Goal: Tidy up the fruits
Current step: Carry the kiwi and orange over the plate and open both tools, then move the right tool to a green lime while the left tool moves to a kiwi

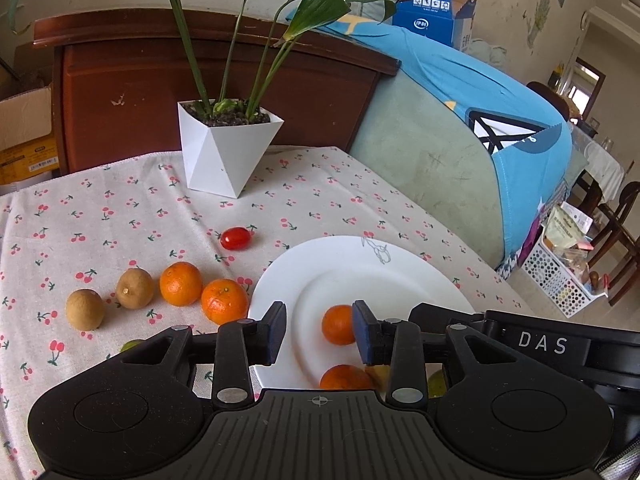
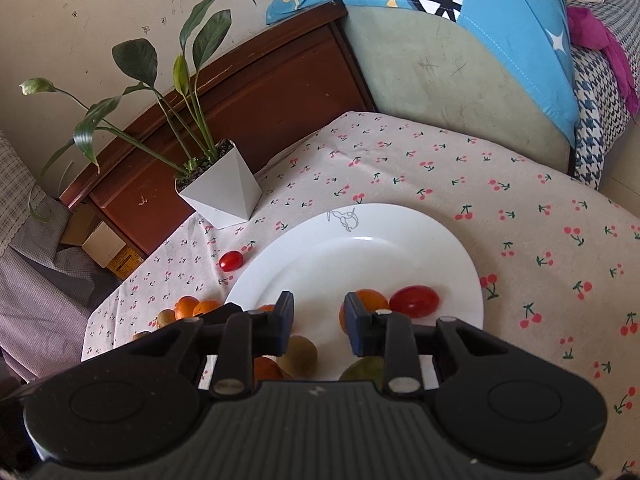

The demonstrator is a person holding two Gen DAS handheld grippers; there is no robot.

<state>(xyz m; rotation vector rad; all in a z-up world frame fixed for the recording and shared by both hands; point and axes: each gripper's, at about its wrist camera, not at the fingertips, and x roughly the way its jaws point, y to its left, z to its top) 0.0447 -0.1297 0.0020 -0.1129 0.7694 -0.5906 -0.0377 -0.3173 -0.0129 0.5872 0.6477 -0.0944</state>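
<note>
A white plate (image 1: 400,276) lies on the cherry-print cloth and holds two small oranges (image 1: 337,324). My left gripper (image 1: 320,330) is open and empty above the plate's near left part. Left of the plate lie two oranges (image 1: 224,301), two brown longans (image 1: 135,288) and a red cherry tomato (image 1: 235,237). In the right wrist view the plate (image 2: 400,240) holds an orange (image 2: 370,300), a red tomato (image 2: 414,301), a brown fruit (image 2: 298,354) and a green fruit (image 2: 364,368). My right gripper (image 2: 318,320) is open and empty over them.
A white angular pot with a green plant (image 1: 226,152) stands at the back of the table. A wooden headboard (image 1: 120,80) stands behind it. A green cushion with blue cloth (image 1: 460,152) borders the table on the right. A white basket (image 1: 560,276) sits on the floor.
</note>
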